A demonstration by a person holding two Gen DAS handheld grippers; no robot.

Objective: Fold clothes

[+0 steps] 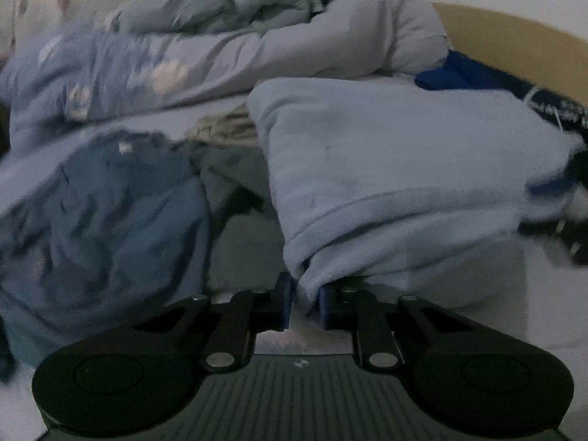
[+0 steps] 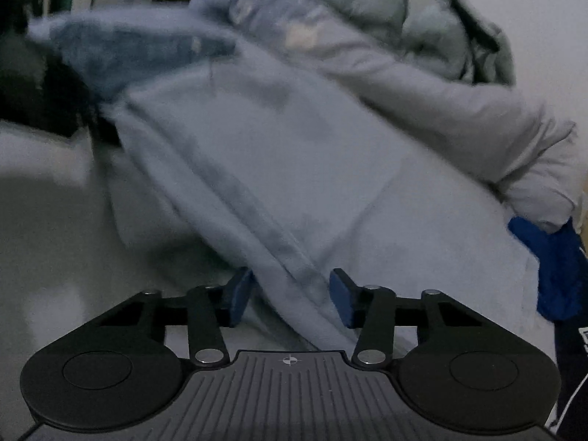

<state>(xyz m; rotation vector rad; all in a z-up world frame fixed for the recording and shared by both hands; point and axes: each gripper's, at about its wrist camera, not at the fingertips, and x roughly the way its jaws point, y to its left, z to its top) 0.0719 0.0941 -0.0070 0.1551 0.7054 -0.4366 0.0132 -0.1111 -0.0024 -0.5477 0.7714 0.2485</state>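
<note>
A pale blue fleecy garment (image 1: 386, 169) lies folded over on the white bed sheet (image 1: 514, 312). My left gripper (image 1: 307, 299) is shut on its near corner, and the fabric bunches between the blue pads. In the right wrist view the same garment (image 2: 294, 169) spreads upward and to the right, with its thick folded hem running down between the fingers. My right gripper (image 2: 290, 299) straddles that hem with a wide gap between its pads. The left pad (image 2: 239, 294) sits at the hem's edge and the fabric does not look pinched.
A crumpled dark blue garment (image 1: 110, 213) lies at the left, and a puffy grey-lilac duvet (image 1: 183, 58) is piled behind. A royal blue item (image 1: 452, 73) sits by the tan headboard (image 1: 514, 40), and it also shows as a royal blue item (image 2: 551, 268) in the right wrist view. Bare sheet (image 2: 55, 220) lies to the left.
</note>
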